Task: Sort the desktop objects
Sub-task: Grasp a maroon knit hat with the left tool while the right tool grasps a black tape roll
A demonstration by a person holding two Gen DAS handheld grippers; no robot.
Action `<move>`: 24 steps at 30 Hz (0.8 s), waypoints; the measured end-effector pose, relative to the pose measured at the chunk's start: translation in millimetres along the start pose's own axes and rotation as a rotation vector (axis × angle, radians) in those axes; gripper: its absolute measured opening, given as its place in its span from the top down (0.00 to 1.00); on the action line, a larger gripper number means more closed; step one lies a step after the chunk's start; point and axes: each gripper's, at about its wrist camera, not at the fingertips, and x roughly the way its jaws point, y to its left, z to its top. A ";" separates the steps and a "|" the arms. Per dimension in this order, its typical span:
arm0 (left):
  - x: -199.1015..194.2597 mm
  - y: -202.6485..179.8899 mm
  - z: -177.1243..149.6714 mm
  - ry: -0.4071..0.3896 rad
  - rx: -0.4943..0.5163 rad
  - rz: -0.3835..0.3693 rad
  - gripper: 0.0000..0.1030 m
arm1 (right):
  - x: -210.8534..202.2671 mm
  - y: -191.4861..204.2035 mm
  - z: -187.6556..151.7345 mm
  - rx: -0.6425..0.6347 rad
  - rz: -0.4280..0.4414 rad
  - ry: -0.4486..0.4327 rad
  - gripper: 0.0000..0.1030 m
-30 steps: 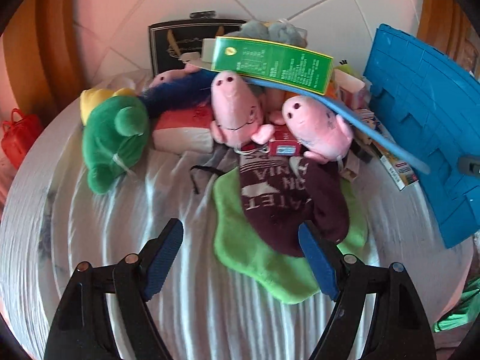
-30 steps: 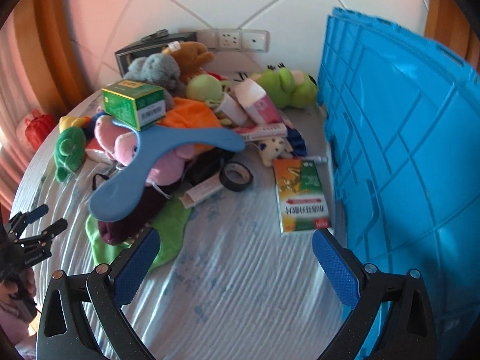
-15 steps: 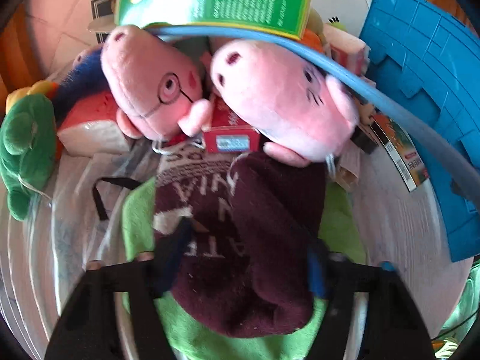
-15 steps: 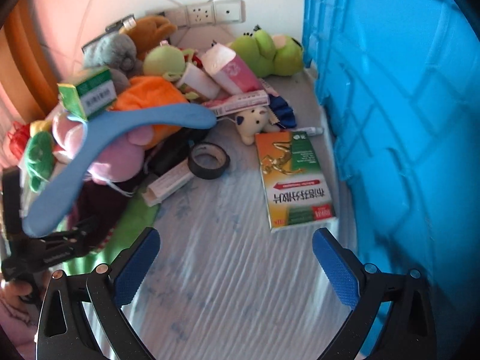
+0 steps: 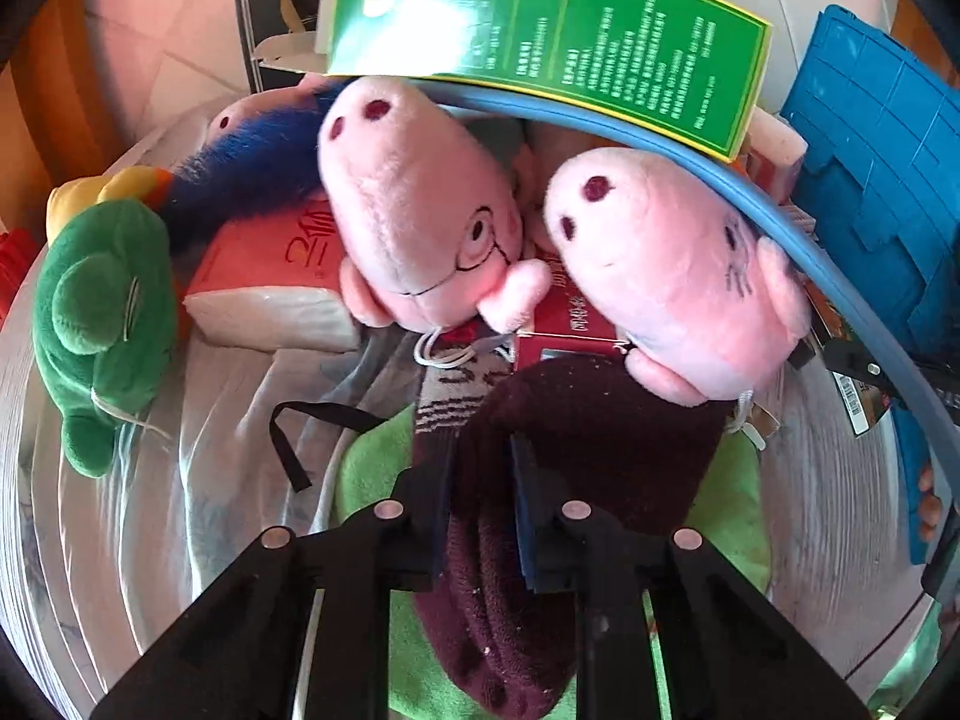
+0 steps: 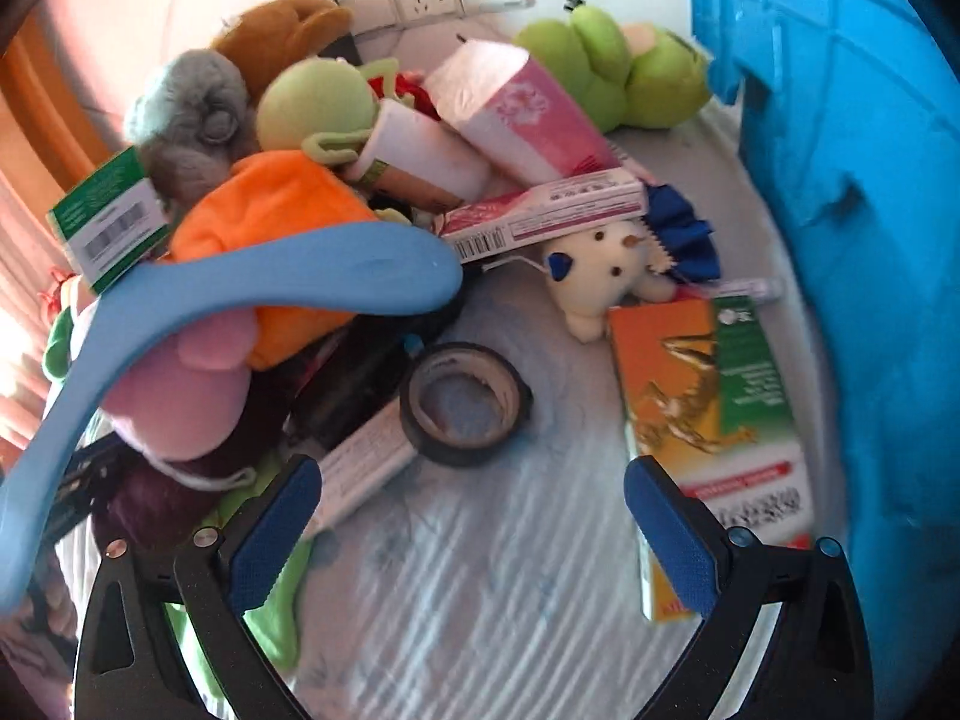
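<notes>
We note the left gripper (image 5: 480, 480): its fingers have just been closing and now pinch the maroon sock (image 5: 576, 420) on the green cloth (image 5: 372, 468). The right gripper (image 6: 474, 516) hangs spread wide, grasping nothing, over the table (image 6: 480, 600).

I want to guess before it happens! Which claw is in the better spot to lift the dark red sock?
Left. The left claw has just been closing, and the dark red sock sits pinched between its pads. The right claw is open over bare table near the tape roll.
</notes>
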 end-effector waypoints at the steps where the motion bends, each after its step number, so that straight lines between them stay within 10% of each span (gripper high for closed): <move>1: -1.2 -3.1 1.1 0.002 0.007 -0.015 0.74 | 4.9 0.3 2.3 -0.005 0.001 0.008 0.05; 5: 0.1 -18.7 2.6 0.021 0.036 -0.093 0.36 | 22.4 -1.2 8.8 -0.004 0.011 0.050 0.11; 10: 23.3 -26.2 -0.1 0.076 0.023 -0.092 0.35 | 40.1 -5.0 10.9 0.017 0.026 0.086 0.36; 15: 5.5 -34.4 -2.5 0.034 0.073 -0.107 0.89 | 34.5 -0.3 7.8 0.002 0.042 0.068 0.46; 24: -68.3 -25.7 -11.8 -0.111 0.079 -0.088 0.90 | -40.4 17.0 -22.9 -0.054 0.026 -0.015 0.46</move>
